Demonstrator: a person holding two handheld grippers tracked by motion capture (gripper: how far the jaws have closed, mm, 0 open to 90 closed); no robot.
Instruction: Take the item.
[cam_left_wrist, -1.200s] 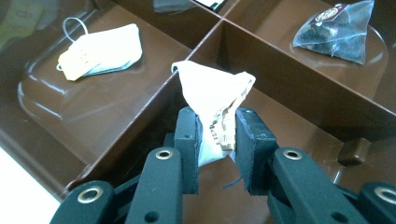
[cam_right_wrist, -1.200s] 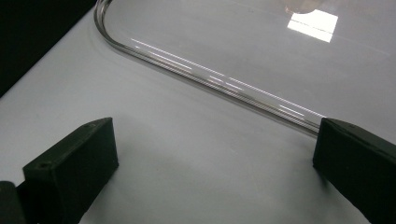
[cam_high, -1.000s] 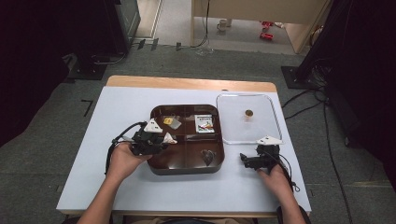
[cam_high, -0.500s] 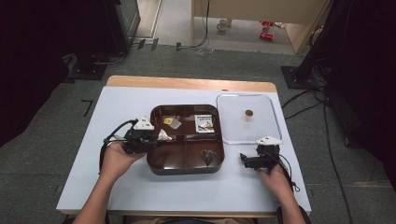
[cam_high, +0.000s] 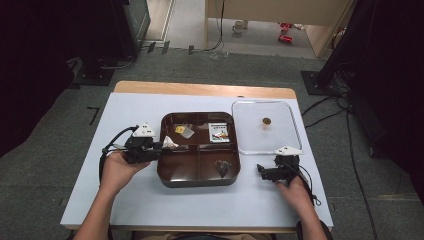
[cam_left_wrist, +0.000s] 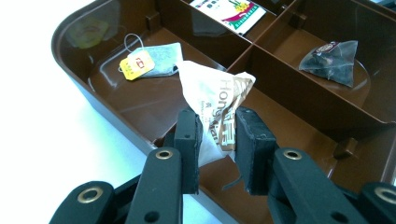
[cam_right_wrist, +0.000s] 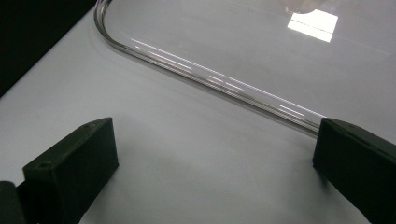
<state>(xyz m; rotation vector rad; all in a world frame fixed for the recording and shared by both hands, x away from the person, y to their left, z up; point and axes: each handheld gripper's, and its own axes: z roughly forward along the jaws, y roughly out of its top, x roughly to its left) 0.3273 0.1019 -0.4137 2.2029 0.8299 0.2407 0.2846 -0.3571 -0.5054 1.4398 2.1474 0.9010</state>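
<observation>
Left tool (cam_left_wrist: 218, 140) pinches a white paper tea sachet (cam_left_wrist: 215, 100) over the near-left edge of the brown compartment tray (cam_high: 165, 172); judged mid-transfer, its release is not yet made. Beyond it lie a yellow-tagged tea bag (cam_left_wrist: 156, 59), a printed packet (cam_left_wrist: 229, 9) and a dark pyramid bag (cam_left_wrist: 332, 60). Right tool (cam_right_wrist: 215, 168), jaws spread and empty, rests on the bench (cam_high: 125, 195) beside the clear lid (cam_right_wrist: 243, 51).

The brown four-compartment plastic tray (cam_high: 199, 177) sits mid-table (cam_high: 100, 200); the clear plastic lid (cam_high: 287, 142) lies just right of it, toward the table's right edge. A paper-tagged tea bag (cam_high: 184, 131) lies in the tray's far-left compartment, a printed sachet (cam_high: 218, 132) far-right, a dark pyramid tea bag (cam_high: 223, 167) near-right.
</observation>
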